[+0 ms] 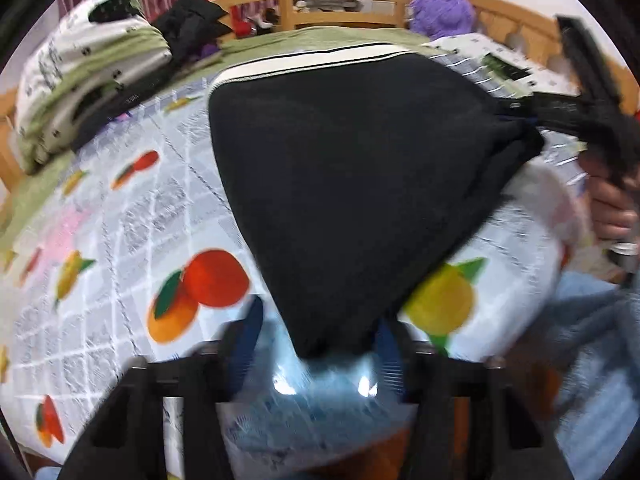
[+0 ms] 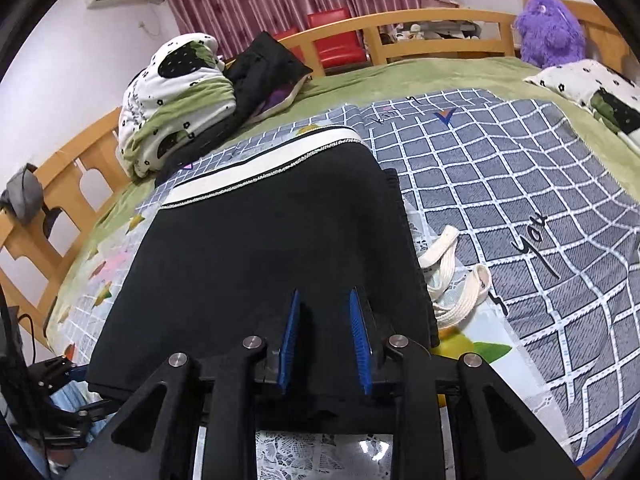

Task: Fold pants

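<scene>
Pants (image 2: 272, 248), black and already folded to a compact panel, lie on the patterned bed cover (image 2: 500, 184). We judge that the near hem is being carried or laid to set a fold. Their long axis runs from the white waistband (image 2: 264, 152) at the far end toward us. The left claw (image 1: 316, 344) has a near corner of fabric between its pads, though blur hides any contact. The right claw (image 2: 326, 340) stands with pads apart above the near edge, gripping nothing visible. Cream straps (image 2: 452, 276) lie just beside the pants.
</scene>
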